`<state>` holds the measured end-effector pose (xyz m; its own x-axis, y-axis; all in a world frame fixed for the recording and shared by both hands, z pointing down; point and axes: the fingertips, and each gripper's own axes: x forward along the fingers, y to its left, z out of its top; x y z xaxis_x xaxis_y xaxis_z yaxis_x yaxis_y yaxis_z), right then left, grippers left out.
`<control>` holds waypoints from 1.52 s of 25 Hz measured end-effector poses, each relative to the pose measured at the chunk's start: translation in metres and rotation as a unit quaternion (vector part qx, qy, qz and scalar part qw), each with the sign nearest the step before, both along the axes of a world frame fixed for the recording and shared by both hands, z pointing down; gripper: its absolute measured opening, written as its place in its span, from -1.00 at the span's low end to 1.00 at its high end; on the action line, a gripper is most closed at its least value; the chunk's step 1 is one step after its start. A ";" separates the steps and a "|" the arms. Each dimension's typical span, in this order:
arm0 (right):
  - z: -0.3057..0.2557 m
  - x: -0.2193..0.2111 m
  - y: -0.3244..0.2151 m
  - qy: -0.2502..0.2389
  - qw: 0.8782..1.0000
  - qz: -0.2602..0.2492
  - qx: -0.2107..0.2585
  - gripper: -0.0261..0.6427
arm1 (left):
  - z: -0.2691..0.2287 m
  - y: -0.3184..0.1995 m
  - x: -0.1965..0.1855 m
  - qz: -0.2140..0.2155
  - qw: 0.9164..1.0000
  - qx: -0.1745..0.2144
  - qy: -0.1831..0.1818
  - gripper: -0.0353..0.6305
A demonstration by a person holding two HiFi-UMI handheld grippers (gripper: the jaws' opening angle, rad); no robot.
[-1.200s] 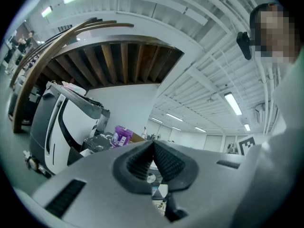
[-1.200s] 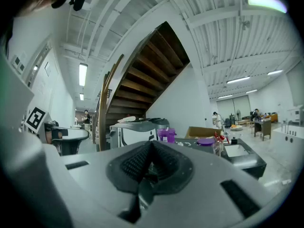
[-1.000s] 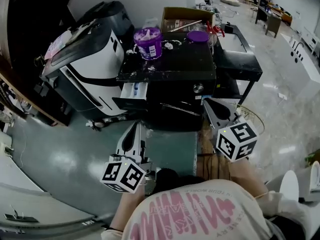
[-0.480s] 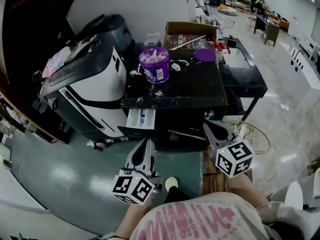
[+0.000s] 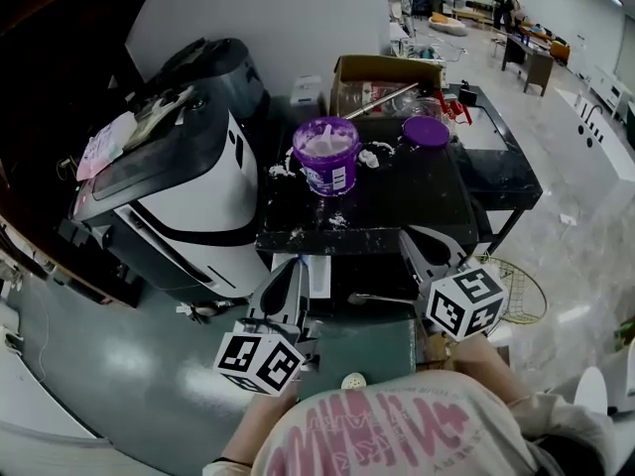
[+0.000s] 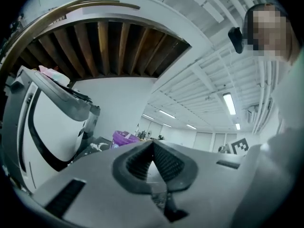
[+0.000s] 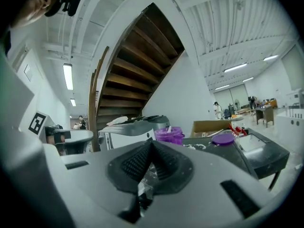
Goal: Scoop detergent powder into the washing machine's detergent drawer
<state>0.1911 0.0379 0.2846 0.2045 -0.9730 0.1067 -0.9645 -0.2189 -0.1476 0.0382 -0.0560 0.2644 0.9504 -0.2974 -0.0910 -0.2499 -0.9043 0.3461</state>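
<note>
My left fingers and right fingers are both shut, holding nothing. The tub stands open at upper centre on the washer; the drawer seems to show below. Approach step: next, reach the tub for powder.

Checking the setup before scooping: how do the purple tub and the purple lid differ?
The tub stands tall and open, with white powder inside; the lid is a flat disc lying off it, to its right. The tub carries a white label; the lid shows none. Both are purple and round.
</note>
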 end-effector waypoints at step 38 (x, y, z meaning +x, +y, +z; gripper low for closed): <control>0.003 0.157 -0.204 -0.062 0.987 -0.143 -0.034 -0.71 | 0.046 -0.171 0.050 -0.094 0.992 -0.054 -0.060 -0.89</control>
<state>0.3485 -0.1657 0.2881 -0.0962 -0.9790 0.1798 -0.9635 0.0463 -0.2636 0.0885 -0.2272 0.3102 0.8792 -0.4725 0.0605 -0.4557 -0.7973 0.3958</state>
